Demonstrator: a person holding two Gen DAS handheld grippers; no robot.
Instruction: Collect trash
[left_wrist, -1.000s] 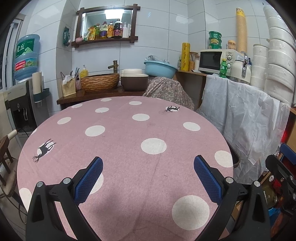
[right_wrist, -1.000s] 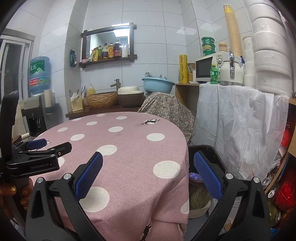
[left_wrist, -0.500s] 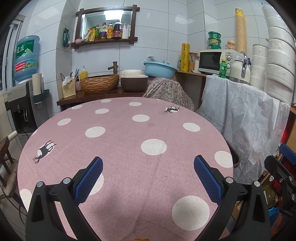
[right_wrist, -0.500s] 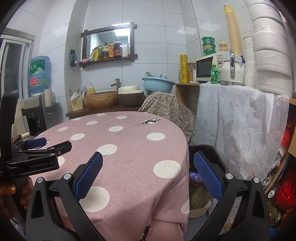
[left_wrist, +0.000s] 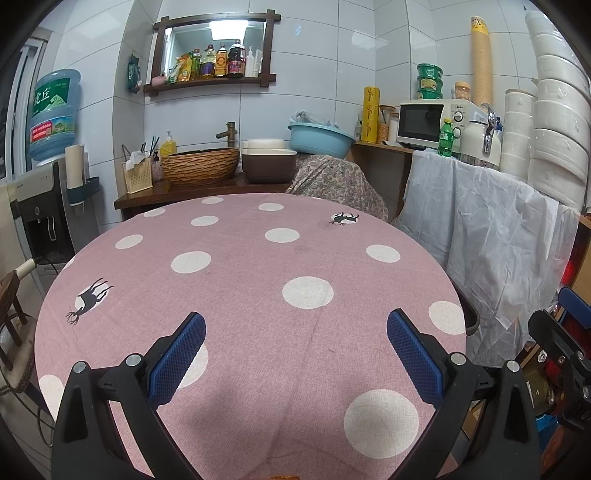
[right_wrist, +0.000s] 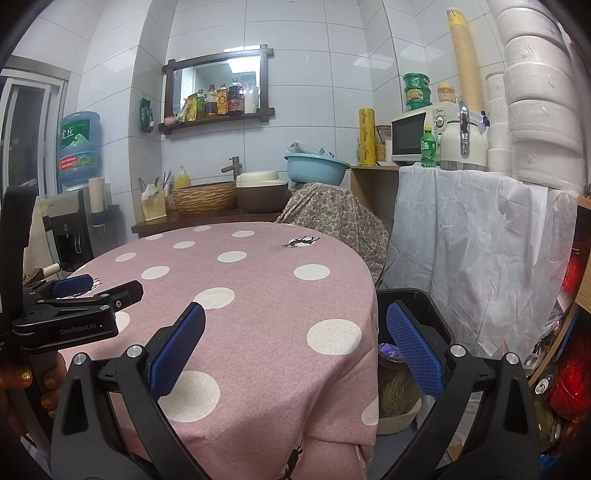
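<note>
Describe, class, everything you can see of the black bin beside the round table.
The black bin stands on the floor at the table's right edge, between the pink spotted tablecloth and a white draped sheet. It looks like dark, smooth plastic with a rounded rim. It is open-topped and upright. Inside show something purple and something brownish; the right gripper's blue finger hides part of it. From the left wrist only a sliver of rim shows.

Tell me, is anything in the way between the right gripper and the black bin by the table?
Nothing visible blocks it. The open right gripper hangs at the pink table's edge, and the black bin stands just beyond it.
</note>
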